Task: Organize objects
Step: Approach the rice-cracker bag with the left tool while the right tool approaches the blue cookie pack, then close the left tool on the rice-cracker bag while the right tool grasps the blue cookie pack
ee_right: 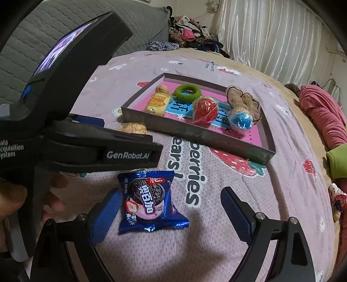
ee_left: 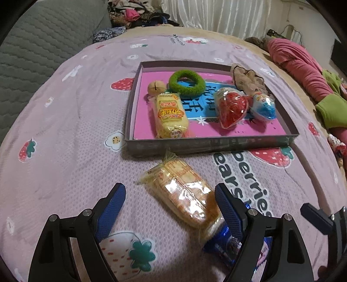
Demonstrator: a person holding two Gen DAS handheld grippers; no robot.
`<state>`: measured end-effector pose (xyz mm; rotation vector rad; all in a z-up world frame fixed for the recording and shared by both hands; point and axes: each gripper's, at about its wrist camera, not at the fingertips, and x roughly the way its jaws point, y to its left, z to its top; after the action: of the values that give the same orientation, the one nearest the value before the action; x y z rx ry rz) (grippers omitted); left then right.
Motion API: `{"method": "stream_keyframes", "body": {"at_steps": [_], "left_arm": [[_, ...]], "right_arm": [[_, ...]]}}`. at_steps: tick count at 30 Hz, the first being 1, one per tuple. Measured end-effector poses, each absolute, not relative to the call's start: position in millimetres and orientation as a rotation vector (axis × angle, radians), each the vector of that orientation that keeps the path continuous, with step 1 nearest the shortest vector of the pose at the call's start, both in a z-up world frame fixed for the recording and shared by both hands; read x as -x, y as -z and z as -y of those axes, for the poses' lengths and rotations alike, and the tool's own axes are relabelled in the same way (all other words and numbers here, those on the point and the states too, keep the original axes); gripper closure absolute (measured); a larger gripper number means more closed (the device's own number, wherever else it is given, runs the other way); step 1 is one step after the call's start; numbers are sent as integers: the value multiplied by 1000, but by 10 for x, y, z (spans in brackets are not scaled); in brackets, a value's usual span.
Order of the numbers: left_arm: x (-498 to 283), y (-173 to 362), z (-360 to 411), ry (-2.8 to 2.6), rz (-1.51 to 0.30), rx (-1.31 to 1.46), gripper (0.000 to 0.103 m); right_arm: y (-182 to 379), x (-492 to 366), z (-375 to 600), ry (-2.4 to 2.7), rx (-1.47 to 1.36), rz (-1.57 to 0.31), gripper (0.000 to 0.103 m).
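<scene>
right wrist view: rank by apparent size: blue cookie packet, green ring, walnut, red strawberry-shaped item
1. blue cookie packet, though it is nearest the camera
2. red strawberry-shaped item and green ring, too close to rank
3. walnut

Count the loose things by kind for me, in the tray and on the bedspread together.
Snack packets: 3 (yellow one in tray, clear-wrapped one on bedspread, blue cookie pack)
Wrapped toys: 2 (red, blue)
Hair ties: 2 (green, beige)
Walnut: 1
Total: 8

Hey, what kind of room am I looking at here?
Most likely a bedroom: a strawberry-print bedspread covers a bed, clothes are piled behind it, and white curtains hang along the wall.
</scene>
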<state>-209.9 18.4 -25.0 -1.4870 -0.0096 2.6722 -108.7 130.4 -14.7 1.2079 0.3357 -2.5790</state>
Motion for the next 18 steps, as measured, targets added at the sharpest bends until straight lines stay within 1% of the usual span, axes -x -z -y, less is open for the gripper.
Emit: {"method": "stream_keyframes", "body": {"at_steps": [7, 10, 13, 14, 15, 16, 18], "left_arm": [[2239, 356, -194, -2654, 45, 1506, 18], [2268, 397, -216, -2640, 48, 1521, 18], [2298, 459, -234, -2617, 70, 1535, 18], [2309, 480, -245, -2610, 72, 1540, 18], [2318, 499, -254, -2605, 72, 1545, 18], [2315, 511, -264, -2598, 74, 1549, 18], [2312, 514, -269, -2597, 74, 1548, 18]], "right_arm": [[291, 1182, -1266, 2538, -1249, -327, 11], [360, 1210, -1230, 2526, -1267, -361, 11], [416, 1242, -1259, 2498, -1279, -317, 11], [423, 1250, -1268, 2490, -1281, -301, 13], [425, 1255, -1276, 2490, -1278, -294, 19], [430, 1253, -1278, 2482, -1277, -284, 22], [437, 1263, -1277, 2470, -1279, -270, 25]]}}
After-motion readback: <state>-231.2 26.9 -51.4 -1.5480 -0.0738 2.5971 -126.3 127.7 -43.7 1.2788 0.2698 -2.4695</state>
